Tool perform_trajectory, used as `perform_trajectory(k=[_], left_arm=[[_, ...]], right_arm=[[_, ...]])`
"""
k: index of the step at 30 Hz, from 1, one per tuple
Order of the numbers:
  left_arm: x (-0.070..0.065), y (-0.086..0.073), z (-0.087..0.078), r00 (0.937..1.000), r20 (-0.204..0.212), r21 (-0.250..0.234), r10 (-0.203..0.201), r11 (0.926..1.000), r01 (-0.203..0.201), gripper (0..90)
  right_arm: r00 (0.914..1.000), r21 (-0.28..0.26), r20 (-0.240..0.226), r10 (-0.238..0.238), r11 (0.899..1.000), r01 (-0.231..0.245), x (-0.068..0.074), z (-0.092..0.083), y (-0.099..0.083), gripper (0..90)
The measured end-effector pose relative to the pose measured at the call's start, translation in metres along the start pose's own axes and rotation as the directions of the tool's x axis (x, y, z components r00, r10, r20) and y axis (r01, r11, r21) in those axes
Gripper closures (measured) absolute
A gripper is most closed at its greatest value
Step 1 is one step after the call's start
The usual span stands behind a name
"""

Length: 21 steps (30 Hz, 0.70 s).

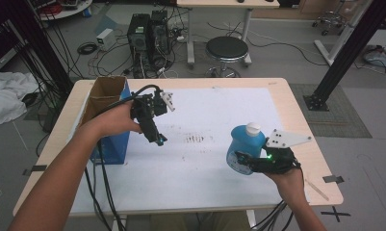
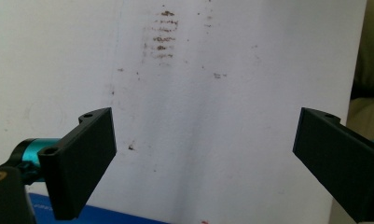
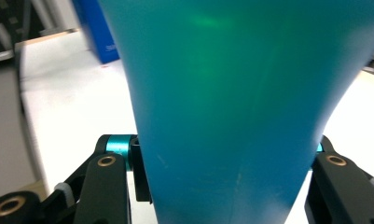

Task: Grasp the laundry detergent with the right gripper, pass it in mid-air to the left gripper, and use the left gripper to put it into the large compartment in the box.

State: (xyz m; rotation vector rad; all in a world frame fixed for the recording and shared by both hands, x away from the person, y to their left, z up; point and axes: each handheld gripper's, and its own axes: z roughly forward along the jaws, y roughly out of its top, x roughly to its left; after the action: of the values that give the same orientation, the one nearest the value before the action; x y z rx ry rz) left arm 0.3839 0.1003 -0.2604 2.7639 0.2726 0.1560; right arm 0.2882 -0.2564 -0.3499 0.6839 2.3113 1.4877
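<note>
A blue bottle (image 1: pixel 245 148) with a white cap stands upright at the table's right side. My right gripper (image 1: pixel 248 162) is shut on its lower body, and the bottle's teal-blue wall (image 3: pixel 231 107) sits close between the jaws in the right gripper view. My left gripper (image 1: pixel 158 138) hangs above the white sheet to the right of the blue cardboard box (image 1: pixel 109 113), pointing down. Its jaws stand wide apart with nothing between them (image 2: pixel 205 154), and the stained white sheet (image 2: pixel 198 84) lies below.
The open box stands at the table's left edge, its blue side (image 3: pixel 98 30) also far off in the right gripper view. Brown smudges (image 1: pixel 196 139) mark the sheet's middle. A black stool (image 1: pixel 226 49) and computer towers (image 1: pixel 147 36) stand on the floor beyond the table.
</note>
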Motion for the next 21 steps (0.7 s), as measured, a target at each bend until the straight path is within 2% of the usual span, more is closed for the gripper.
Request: perform_trajectory(k=[2, 3, 4, 5, 6, 8, 10, 12, 13, 14, 18, 21], left_arm=[[-0.002, 0.004, -0.005, 1.0000, 0.002, 0.001, 0.008, 1.0000, -0.008, 5.9], [-0.005, 0.008, -0.009, 0.9999, 0.004, -0.004, 0.014, 0.9999, -0.014, 6.0], [-0.005, 0.008, -0.009, 0.9999, 0.004, -0.004, 0.014, 0.9999, -0.014, 6.0], [-0.008, 0.012, -0.013, 0.9997, 0.006, -0.001, 0.024, 0.9997, -0.024, 6.0], [-0.008, 0.012, -0.013, 0.9997, 0.006, -0.001, 0.024, 0.9997, -0.024, 6.0], [-0.011, 0.016, -0.016, 0.9996, 0.011, 0.012, 0.027, 0.9996, -0.027, 6.0], [-0.012, 0.020, -0.018, 0.9998, 0.019, 0.026, 0.012, 0.9996, -0.012, 5.9], [-0.014, 0.023, -0.021, 0.9997, 0.022, 0.029, 0.013, 0.9995, -0.014, 6.0], [-0.015, 0.024, -0.023, 0.9995, 0.024, 0.027, 0.019, 0.9994, -0.020, 6.0], [-0.016, 0.026, -0.025, 0.9994, 0.029, 0.026, 0.020, 0.9994, -0.021, 6.0], [-0.022, 0.034, -0.031, 0.9976, 0.052, 0.017, 0.046, 0.9987, -0.047, 6.0], [-0.026, 0.040, -0.035, 0.9976, 0.045, 0.024, 0.053, 0.9983, -0.054, 6.0]], right_arm=[[0.9984, 0.006, -0.054, -0.018, 1.000, 0.018, -0.004, -0.001, 0.008, 45.5], [0.9937, 0.006, -0.108, -0.029, 1.000, 0.030, -0.010, -0.001, 0.015, 45.5], [0.9937, 0.006, -0.108, -0.029, 1.000, 0.030, -0.010, -0.001, 0.015, 45.5], [0.9877, 0.006, -0.151, -0.042, 0.999, 0.043, -0.016, 0.000, 0.020, 45.5], [0.9877, 0.006, -0.151, -0.042, 0.999, 0.043, -0.016, 0.000, 0.020, 45.5], [0.9799, 0.008, -0.192, -0.054, 0.998, 0.057, -0.021, 0.002, 0.026, 45.5], [0.9696, 0.010, -0.234, -0.071, 0.997, 0.075, -0.024, 0.004, 0.032, 45.5], [0.9614, 0.011, -0.261, -0.089, 0.995, 0.095, -0.026, 0.007, 0.038, 45.5], [0.9536, 0.012, -0.285, -0.097, 0.994, 0.105, -0.026, 0.010, 0.043, 45.5], [0.9536, 0.012, -0.285, -0.097, 0.994, 0.105, -0.026, 0.010, 0.043, 45.5], [0.9339, 0.012, -0.340, -0.109, 0.993, 0.120, -0.027, 0.018, 0.050, 45.5], [0.9231, 0.018, -0.367, -0.116, 0.991, 0.131, -0.027, 0.026, 0.055, 45.5]])
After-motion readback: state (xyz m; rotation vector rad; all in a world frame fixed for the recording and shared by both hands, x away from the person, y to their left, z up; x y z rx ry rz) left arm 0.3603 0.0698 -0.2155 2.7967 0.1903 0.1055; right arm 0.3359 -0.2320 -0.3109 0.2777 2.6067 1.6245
